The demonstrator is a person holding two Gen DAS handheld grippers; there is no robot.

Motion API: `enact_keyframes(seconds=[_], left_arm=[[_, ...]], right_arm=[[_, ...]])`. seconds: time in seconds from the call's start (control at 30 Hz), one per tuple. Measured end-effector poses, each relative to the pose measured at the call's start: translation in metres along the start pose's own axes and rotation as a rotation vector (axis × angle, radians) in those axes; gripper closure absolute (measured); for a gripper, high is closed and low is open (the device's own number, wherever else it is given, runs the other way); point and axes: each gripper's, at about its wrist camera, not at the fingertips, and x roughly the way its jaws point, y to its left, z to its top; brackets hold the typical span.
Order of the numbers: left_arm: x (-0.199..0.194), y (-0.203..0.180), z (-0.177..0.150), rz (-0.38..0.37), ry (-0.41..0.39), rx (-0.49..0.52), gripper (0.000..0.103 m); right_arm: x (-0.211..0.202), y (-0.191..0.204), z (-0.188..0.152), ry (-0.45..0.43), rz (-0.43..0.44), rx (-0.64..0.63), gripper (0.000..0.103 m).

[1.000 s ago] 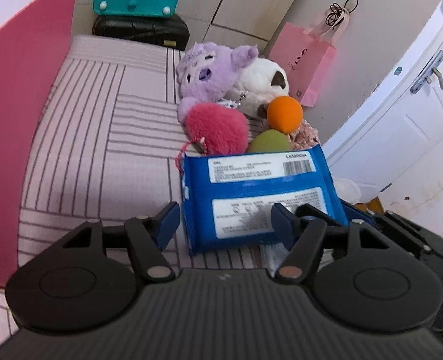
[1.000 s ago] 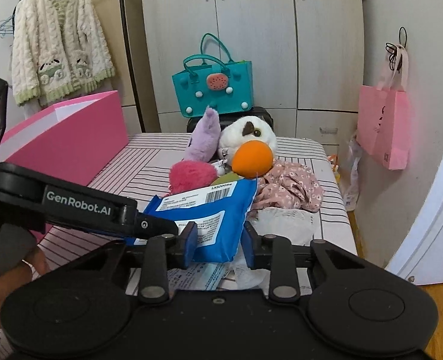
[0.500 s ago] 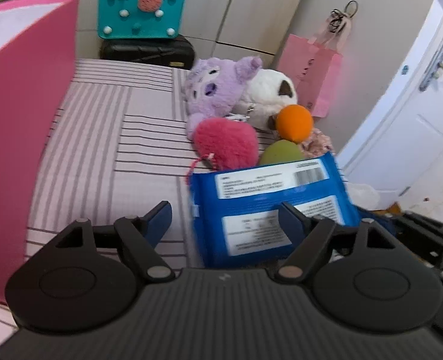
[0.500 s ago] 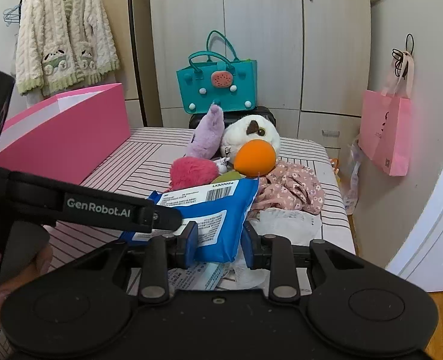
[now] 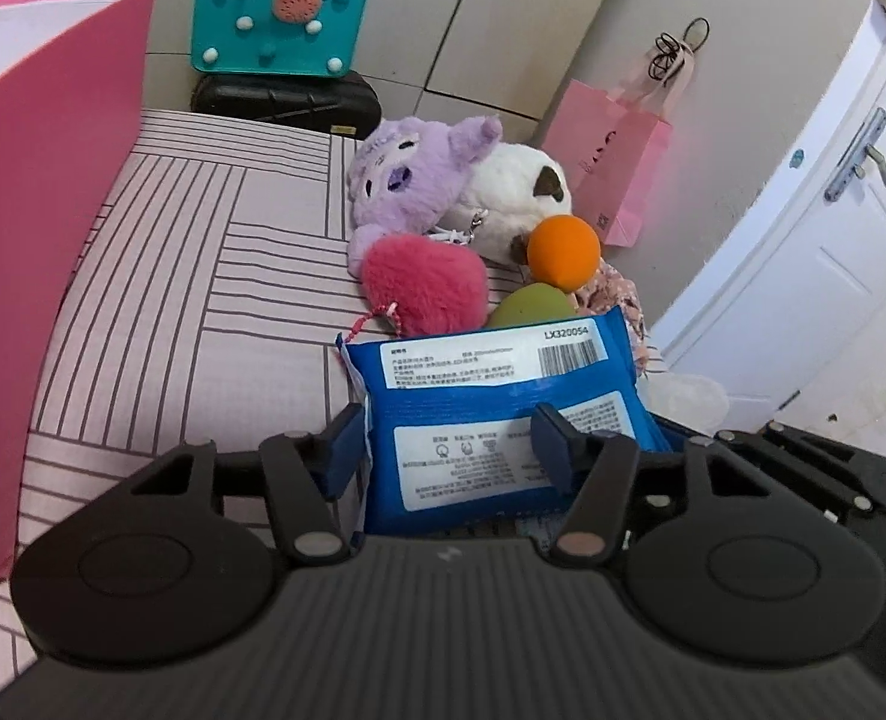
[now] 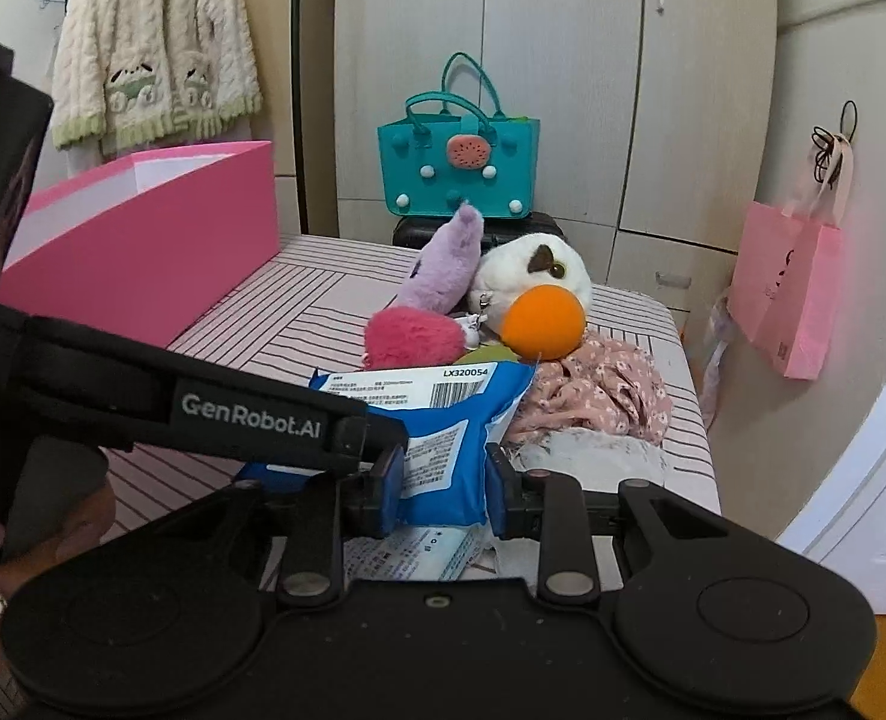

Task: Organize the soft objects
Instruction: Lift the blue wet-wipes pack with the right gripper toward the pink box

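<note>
Your right claw (image 6: 443,495) is clamped on the near end of the blue packet (image 6: 443,450), both blue pads pressed into its sides so the wrapper bulges between them. Your left claw (image 5: 446,450) has just been closing, with the same packet (image 5: 491,414) between its fingers: the left finger (image 5: 342,450) sits just beside the packet's edge and the right one (image 5: 554,447) lies across the printed label (whether they actually squeeze it you cannot tell from here). In the right wrist view the left claw's black arm reaches in across the packet's left side.

The packet lies over a paler wrapper (image 6: 425,552) on the striped pink bedspread (image 5: 203,276). Just beyond its far edge sit a fuzzy pink heart (image 5: 422,282) and a green ball (image 5: 530,306), with an orange ball (image 5: 563,252) behind. A purple plush (image 5: 410,180) and a white plush (image 5: 515,192) lean together past those. Floral pink cloth (image 6: 599,390) is bunched to the packet's right. A large pink box (image 6: 143,246) stands on the bed's left side.
</note>
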Motion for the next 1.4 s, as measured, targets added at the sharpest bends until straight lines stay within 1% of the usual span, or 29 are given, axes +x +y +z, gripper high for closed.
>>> enact_keyframes(seconds=[0.1,0.2,0.27,0.37,0.43,0.53,0.63,0.8,1.0,1.13,1.23,1.4], left_arm=[[-0.005,0.0,0.0,0.003,-0.008,-0.012,0.047],[-0.012,-0.002,0.0,-0.005,-0.021,-0.003,0.048],[-0.02,-0.004,0.002,-0.005,-0.027,0.023,0.047],[-0.033,-0.002,0.011,0.001,0.011,0.064,0.047],[-0.044,0.001,0.015,0.001,0.043,0.086,0.048],[-0.058,0.007,0.017,-0.008,0.089,0.072,0.048],[-0.071,0.013,0.016,-0.013,0.108,0.069,0.048],[-0.094,0.024,0.012,-0.018,0.113,0.048,0.048],[-0.119,0.037,0.001,-0.034,0.165,0.046,0.048],[-0.135,0.052,-0.008,-0.035,0.224,0.025,0.048],[-0.151,0.063,-0.016,-0.027,0.248,0.015,0.048],[-0.184,0.076,-0.025,-0.005,0.247,0.023,0.048]], right_arm=[[-0.003,0.002,0.003,0.003,0.0,-0.008,0.069],[-0.013,0.007,0.006,-0.015,-0.009,-0.028,0.069],[-0.021,0.01,0.01,-0.011,0.014,-0.043,0.069],[-0.029,0.015,0.017,0.011,0.063,-0.051,0.069],[-0.034,0.02,0.022,0.025,0.074,-0.046,0.068],[-0.039,0.03,0.027,0.036,0.079,-0.053,0.067],[-0.044,0.039,0.03,0.038,0.1,-0.046,0.067],[-0.056,0.053,0.033,0.062,0.14,-0.038,0.066],[-0.067,0.069,0.03,0.124,0.229,-0.042,0.065],[-0.072,0.085,0.027,0.181,0.302,-0.053,0.065],[-0.08,0.1,0.026,0.211,0.36,-0.062,0.065],[-0.097,0.128,0.029,0.2,0.405,-0.106,0.064]])
